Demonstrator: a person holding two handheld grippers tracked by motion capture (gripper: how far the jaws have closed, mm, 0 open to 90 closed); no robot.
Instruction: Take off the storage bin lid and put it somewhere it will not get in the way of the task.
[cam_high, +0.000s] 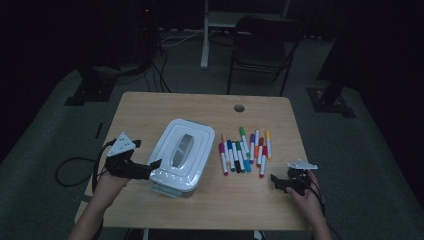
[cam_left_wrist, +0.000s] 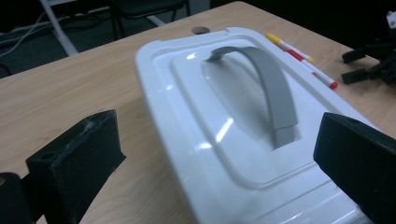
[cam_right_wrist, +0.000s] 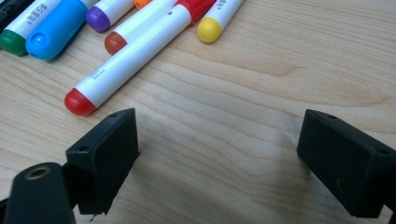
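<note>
white lidded box (cam_high: 180, 155) set left of centre on the table (cam_high: 150, 107), left claw (cam_left_wrist: 215, 158) held wide open at its near end — nothing gripped, right claw (cam_right_wrist: 217, 158) spread wide over bare wood, just short of the red-capped marker (cam_right_wrist: 126, 63) — empty

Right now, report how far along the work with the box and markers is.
Done: nothing visible; the white box sits shut, its lid on and grey handle folded flat. In hand: the left gripper is open at the box's near edge, and the right gripper is open and empty just short of the markers. Left: every marker lies loose on the table, and the box is unopened.
</note>
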